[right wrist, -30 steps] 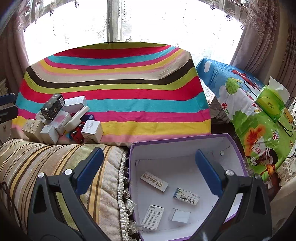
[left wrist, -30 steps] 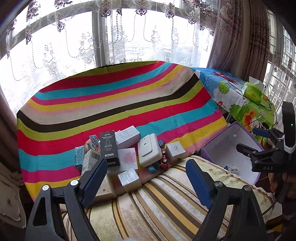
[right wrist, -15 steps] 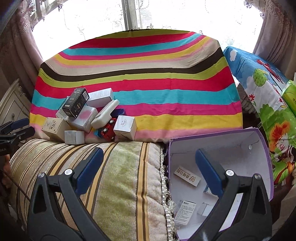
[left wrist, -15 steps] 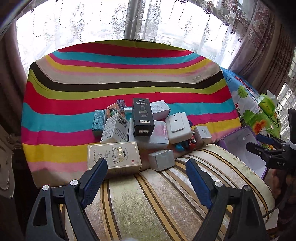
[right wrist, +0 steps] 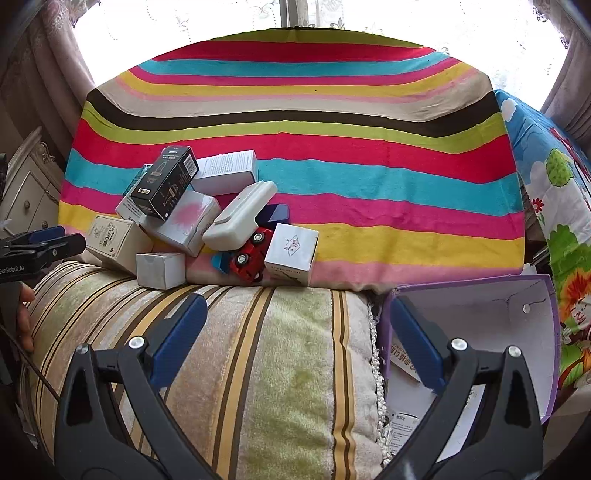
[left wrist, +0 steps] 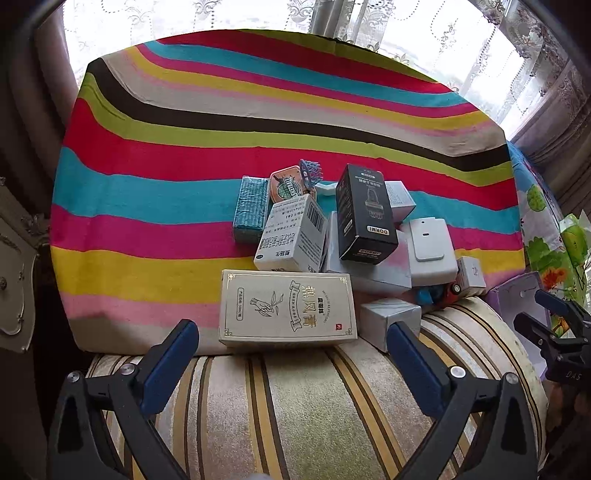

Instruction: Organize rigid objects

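Left wrist: black DORMI box (left wrist: 365, 212), left gripper (left wrist: 291, 345) jaws opening, empty

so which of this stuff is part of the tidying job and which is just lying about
Job:
cream box with gold print
black DORMI box
red toy car
white doorbell unit
purple-edged bin

Lying about:
striped blanket
cartoon sheet
lace curtains

Your pile of boxes (left wrist: 332, 258) sits on the striped cloth (left wrist: 184, 166), just behind the cushion (left wrist: 295, 398). In it, the black box (left wrist: 364, 214) lies on top and the flat carton (left wrist: 286, 308) lies nearest you. To your right, beside the cushion, the open bin (right wrist: 480, 317) holds a few packets (right wrist: 404, 421).
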Demonstrator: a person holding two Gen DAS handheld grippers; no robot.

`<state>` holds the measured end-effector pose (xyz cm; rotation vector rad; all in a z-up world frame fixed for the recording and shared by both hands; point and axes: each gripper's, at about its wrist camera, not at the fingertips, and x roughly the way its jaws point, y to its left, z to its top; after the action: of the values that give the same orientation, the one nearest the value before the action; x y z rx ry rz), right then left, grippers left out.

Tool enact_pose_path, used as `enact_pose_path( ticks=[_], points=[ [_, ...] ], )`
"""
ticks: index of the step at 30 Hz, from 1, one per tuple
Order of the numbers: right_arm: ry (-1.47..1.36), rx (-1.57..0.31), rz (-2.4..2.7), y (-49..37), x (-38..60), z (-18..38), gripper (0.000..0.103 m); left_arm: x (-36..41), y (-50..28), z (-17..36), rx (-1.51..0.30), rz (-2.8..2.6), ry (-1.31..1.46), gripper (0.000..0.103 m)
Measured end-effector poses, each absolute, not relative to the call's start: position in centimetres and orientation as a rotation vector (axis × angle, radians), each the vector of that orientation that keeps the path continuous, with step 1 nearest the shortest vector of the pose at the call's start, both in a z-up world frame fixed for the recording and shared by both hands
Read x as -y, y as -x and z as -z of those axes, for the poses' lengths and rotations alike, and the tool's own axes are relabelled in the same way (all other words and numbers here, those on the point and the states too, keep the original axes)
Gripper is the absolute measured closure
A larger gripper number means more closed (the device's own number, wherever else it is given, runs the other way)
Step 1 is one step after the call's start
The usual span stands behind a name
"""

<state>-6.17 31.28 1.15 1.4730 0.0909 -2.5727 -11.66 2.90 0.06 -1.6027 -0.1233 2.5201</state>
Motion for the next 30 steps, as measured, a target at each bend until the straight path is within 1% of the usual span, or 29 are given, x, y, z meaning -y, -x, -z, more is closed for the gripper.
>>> enact_pose_path(
  ticks=[7,16,20,30],
  points=[
    [-1.489,-0.095,2.556,7.2,-30.2,-0.4,0.003,-3.7,13.2,1.4,0.069,-2.498,1.705,0.000],
    [-1.497,-0.099,2.525,7.9,-29.2,0.3,0.003,-4.2,14.3,3.2,0.049,-2.443,1.812,0.000],
    [-1.490,-0.091,2.520,8.3,-29.0,0.2,0.003,-4.3,14.5,3.2,0.018,-2.454,1.818,0.000],
    [-1.463,-0.123,2.514,8.8,-27.4,-0.1,0.003,-4.5,14.5,3.4,0.014,-2.424,1.820,0.000]
  ],
)
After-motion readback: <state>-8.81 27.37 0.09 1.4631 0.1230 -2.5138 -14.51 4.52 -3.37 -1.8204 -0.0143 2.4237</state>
